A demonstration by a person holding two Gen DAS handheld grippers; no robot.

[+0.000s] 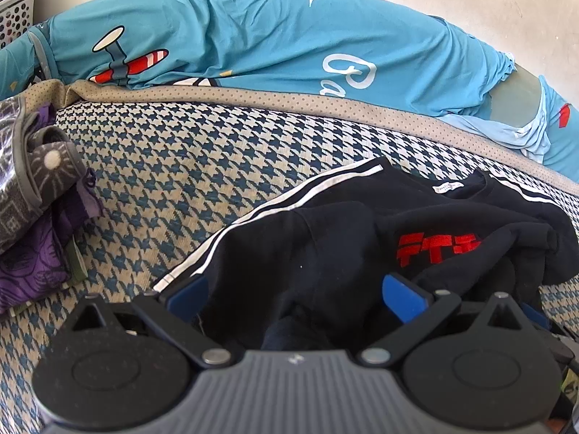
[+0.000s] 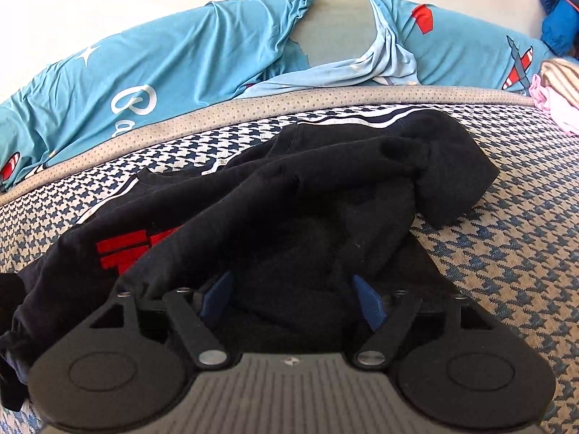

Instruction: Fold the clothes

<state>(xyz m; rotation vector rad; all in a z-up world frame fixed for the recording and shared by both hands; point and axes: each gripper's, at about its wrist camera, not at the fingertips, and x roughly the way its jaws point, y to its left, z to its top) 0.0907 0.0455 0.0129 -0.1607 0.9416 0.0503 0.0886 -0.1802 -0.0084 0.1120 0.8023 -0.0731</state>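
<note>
The black sweater (image 1: pixel 325 238) lies crumpled on the bed (image 1: pixel 173 166), which has a woven cover in a blue and cream houndstooth pattern. It has white stripes along the sleeves, a red print on the chest and a small white label at the neck.

The left tongs (image 1: pixel 293 289) stand wide apart just at the near edge of the sweater; black cloth lies between the blue fingers (image 1: pixel 401 293), but they do not press it, so it is released. The right tongs (image 2: pixel 289 300) are also spread wide over the sweater's dark folds, not pinching them.

Left of the sweater lies a pile of purple and grey clothes (image 1: pixel 32 217). Behind the sweater, a light blue sheet (image 1: pixel 253 43) with plane pictures is bunched along the wall. Far left of the sweater stands a white basket (image 1: pixel 16 11) with round holes; I cannot tell what is in it.
</note>
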